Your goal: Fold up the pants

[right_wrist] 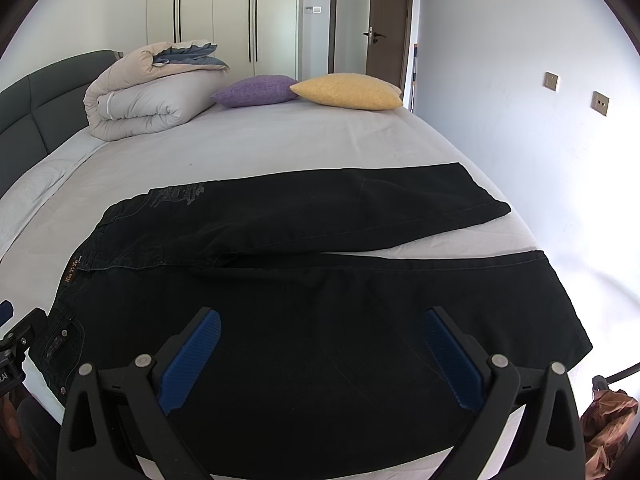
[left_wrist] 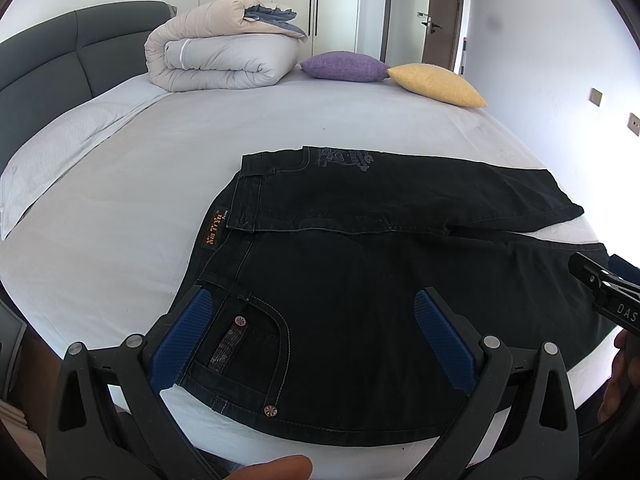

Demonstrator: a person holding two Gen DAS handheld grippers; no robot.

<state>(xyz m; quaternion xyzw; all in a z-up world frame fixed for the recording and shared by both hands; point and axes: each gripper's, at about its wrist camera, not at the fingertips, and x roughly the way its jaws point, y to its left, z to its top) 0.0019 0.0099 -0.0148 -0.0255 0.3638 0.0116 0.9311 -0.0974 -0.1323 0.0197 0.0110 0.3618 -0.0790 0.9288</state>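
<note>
Black pants (left_wrist: 360,280) lie spread flat on the bed (left_wrist: 160,160), legs parted. Left tool (left_wrist: 316,336) and right tool (right_wrist: 320,356) hover with fingers apart, empty. Risk: gripping one denim layer only would skew the fold.

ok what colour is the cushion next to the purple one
Yellow, touching the purple cushion at the far edge of the bed; clearest in the right wrist view.

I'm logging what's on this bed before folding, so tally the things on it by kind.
Pants: 1
Cushions: 2, purple and yellow
Folded duvet: 1
Total: 4
</note>
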